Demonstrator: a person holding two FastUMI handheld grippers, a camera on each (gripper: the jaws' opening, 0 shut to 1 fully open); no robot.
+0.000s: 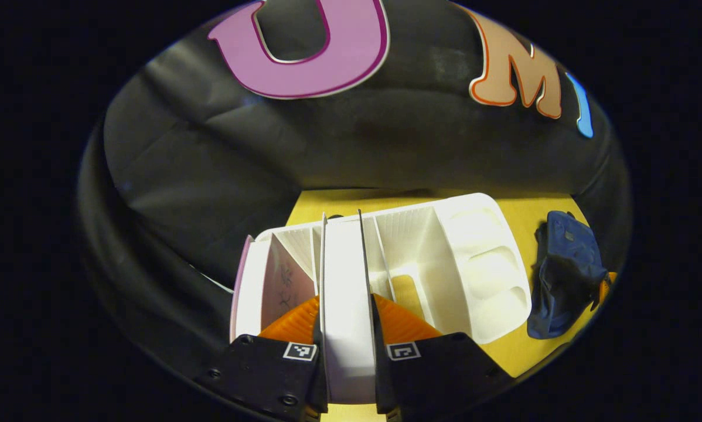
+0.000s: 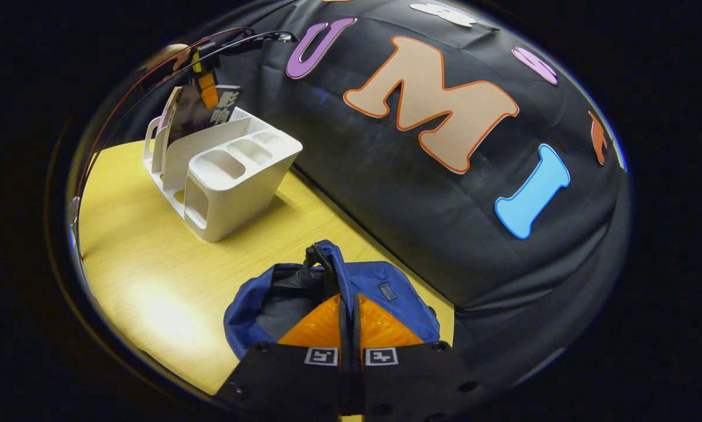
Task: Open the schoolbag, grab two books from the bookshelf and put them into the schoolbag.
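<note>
Left tool point(image 1: 346, 328) under my control clamps a white book point(image 1: 344, 281) in the bookshelf point(image 1: 474, 258); right tool point(image 2: 346, 328) pinches the schoolbag point(image 2: 386, 293) rim.

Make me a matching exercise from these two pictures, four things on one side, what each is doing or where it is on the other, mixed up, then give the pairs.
1. left gripper
2. right gripper
3. white bookshelf
4. blue schoolbag

A. stands on the yellow table
B. mouth held open
C. clamped on an upright book
D. pinching the bag's zipper edge

Pairs: 1-C, 2-D, 3-A, 4-B
</note>
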